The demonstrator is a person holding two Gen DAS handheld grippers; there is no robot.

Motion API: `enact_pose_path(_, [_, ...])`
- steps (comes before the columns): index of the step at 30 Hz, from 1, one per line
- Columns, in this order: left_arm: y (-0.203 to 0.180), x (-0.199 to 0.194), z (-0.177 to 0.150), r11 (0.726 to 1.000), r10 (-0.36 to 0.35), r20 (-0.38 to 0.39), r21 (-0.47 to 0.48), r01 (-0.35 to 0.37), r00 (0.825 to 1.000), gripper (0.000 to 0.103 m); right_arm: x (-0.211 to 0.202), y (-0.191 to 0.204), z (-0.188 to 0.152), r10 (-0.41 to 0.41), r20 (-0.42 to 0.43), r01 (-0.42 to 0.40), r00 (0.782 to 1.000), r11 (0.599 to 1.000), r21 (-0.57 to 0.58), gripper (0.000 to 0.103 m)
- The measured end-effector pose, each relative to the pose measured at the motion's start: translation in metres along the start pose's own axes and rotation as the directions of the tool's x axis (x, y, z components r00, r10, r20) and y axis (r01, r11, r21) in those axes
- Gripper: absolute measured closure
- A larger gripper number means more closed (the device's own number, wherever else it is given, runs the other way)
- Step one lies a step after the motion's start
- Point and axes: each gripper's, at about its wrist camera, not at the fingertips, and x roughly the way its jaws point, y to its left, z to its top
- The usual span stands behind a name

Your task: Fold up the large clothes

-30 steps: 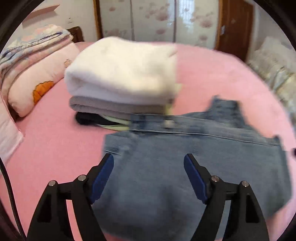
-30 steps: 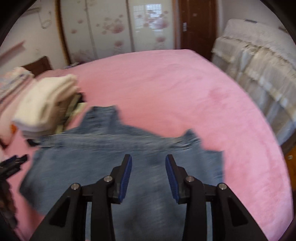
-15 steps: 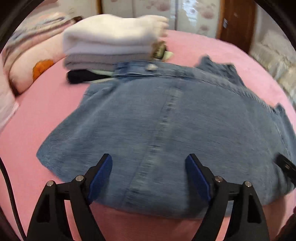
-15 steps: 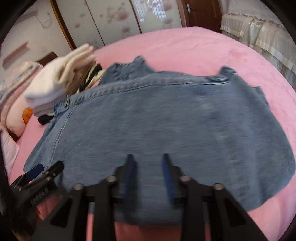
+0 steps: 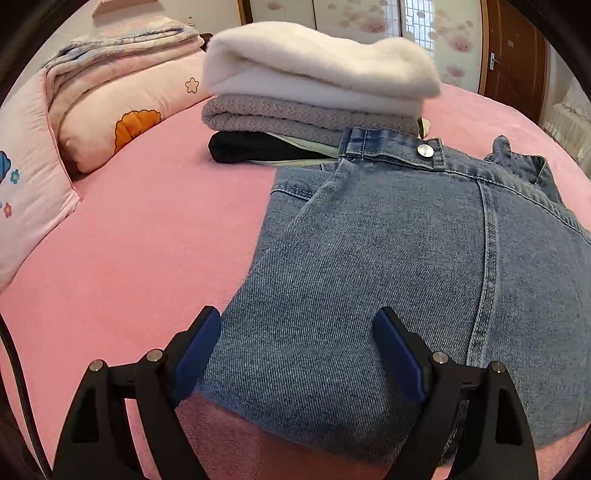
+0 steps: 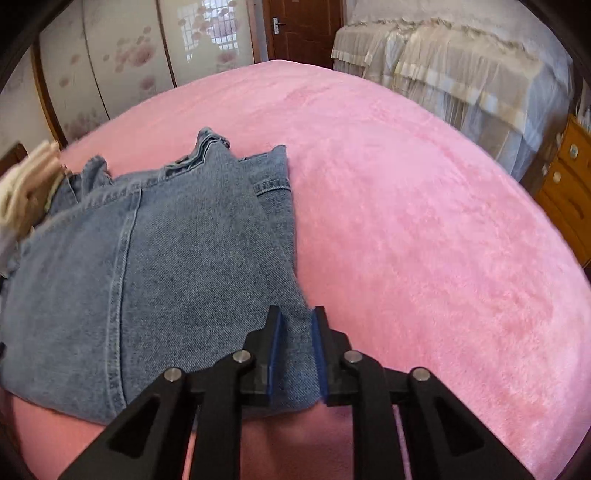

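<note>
Right gripper (image 6: 297,328) has its jaws nearly together with the near hem corner of the blue jeans (image 6: 155,266) between the pads; whether the pads press on the cloth is hard to tell. Left gripper (image 5: 297,345) stands wide apart over the denim, gripping nothing. Folded jeans lie on the pink bed (image 6: 424,221), waistband at twelve o'clock against the stack of folded clothes (image 5: 317,85), which hides its far edge.

Daylit bedroom: pink plush bedspread (image 6: 406,221), floral-patterned sliding wardrobe doors (image 6: 122,62), dark brown wooden door (image 6: 303,29), cream lace-draped bed (image 6: 461,74), wooden drawer cabinet (image 6: 569,192).
</note>
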Motion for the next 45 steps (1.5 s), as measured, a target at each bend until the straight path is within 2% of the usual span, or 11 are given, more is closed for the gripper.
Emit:
enact_pose_path(7, [0.003,-0.01,0.009,0.999,-0.043,-0.055,-0.01,0.043,0.998,0.018,-0.014,0.002,0.003,-0.021,0.013,0.021,1.0,1.0,0.001,0.085])
enact_pose_path(12, [0.011,-0.042,0.021,0.992,-0.116,-0.081,-0.049,0.112,0.99,0.018,-0.045,0.007,0.008,0.056,0.011,-0.056,0.998,0.997,0.045,0.082])
enact_pose_path(18, [0.022,-0.1,0.037,0.988,-0.147,-0.051,-0.045,0.145,0.988,0.018,-0.095,0.031,0.016,0.118,0.058,-0.12,0.991,0.992,0.026,0.082])
enact_pose_path(22, [0.032,-0.135,0.039,0.969,-0.241,-0.053,-0.059,0.238,0.969,0.018,-0.129,0.054,0.017,0.17,0.068,-0.169,0.983,0.985,-0.014,0.082])
enact_pose_path(27, [0.044,-0.171,0.026,0.95,-0.307,-0.039,-0.071,0.304,0.951,0.018,-0.173,0.083,0.012,0.255,0.117,-0.247,0.96,0.966,-0.076,0.082])
enact_pose_path(31, [0.049,-0.177,0.003,0.923,-0.377,-0.044,-0.1,0.371,0.925,0.013,-0.197,0.101,0.002,0.308,0.166,-0.294,0.937,0.95,-0.103,0.082])
enact_pose_path(34, [0.054,-0.162,-0.021,0.894,-0.43,-0.055,-0.166,0.416,0.901,0.013,-0.204,0.115,-0.01,0.328,0.19,-0.311,0.925,0.943,-0.116,0.081])
enact_pose_path(36, [0.057,-0.147,-0.035,0.86,-0.483,-0.063,-0.222,0.46,0.873,0.013,-0.205,0.123,-0.02,0.343,0.203,-0.323,0.917,0.938,-0.125,0.081])
enact_pose_path(38, [0.058,-0.125,-0.05,0.811,-0.549,-0.061,-0.282,0.513,0.834,0.013,-0.199,0.132,-0.03,0.346,0.197,-0.324,0.917,0.936,-0.136,0.08])
enact_pose_path(40, [0.056,-0.107,-0.06,0.786,-0.576,-0.059,-0.313,0.533,0.815,0.013,-0.187,0.144,-0.04,0.351,0.166,-0.327,0.922,0.932,-0.153,0.08])
enact_pose_path(45, [0.049,-0.06,-0.072,0.751,-0.604,-0.048,-0.369,0.547,0.796,0.013,-0.164,0.164,-0.058,0.355,0.101,-0.333,0.929,0.924,-0.188,0.08])
